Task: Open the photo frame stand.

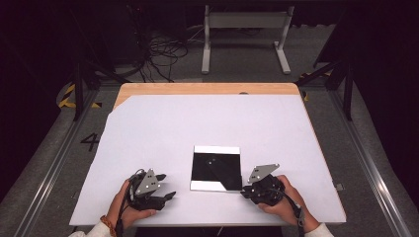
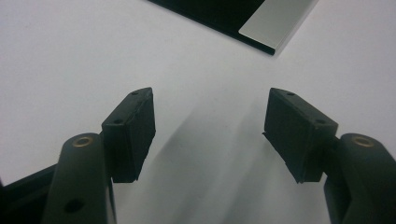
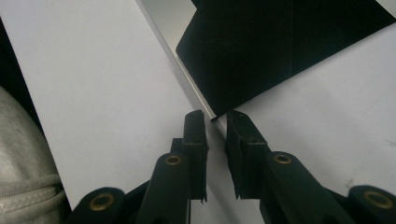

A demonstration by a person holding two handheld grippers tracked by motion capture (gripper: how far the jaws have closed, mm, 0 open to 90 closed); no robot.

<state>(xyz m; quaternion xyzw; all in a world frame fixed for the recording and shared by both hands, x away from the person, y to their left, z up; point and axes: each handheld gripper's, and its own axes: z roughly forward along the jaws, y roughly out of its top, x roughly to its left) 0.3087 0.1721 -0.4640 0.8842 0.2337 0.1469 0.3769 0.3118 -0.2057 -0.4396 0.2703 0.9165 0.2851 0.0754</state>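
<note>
Left gripper [image 2: 209,133] over white table sheet [image 2: 70,56], jaws apart, nothing between. Black square sheet [image 2: 219,11] with silvery strip [image 2: 275,21] beyond, at top.

Both grippers are black, and each carries a grey 3-cornered plate with small screws: the left gripper [image 1: 167,189] left of the black square sheet [image 1: 217,168], the right gripper [image 1: 245,190] just right of it. Brass rivets dot the arms behind the ribbed fingers [image 2: 135,126]. An orange bracelet [image 1: 106,222] and pale sleeves show.

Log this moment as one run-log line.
left gripper: open, nothing between jaws | right gripper: nearly shut at corner of black sheet | white mat
</note>
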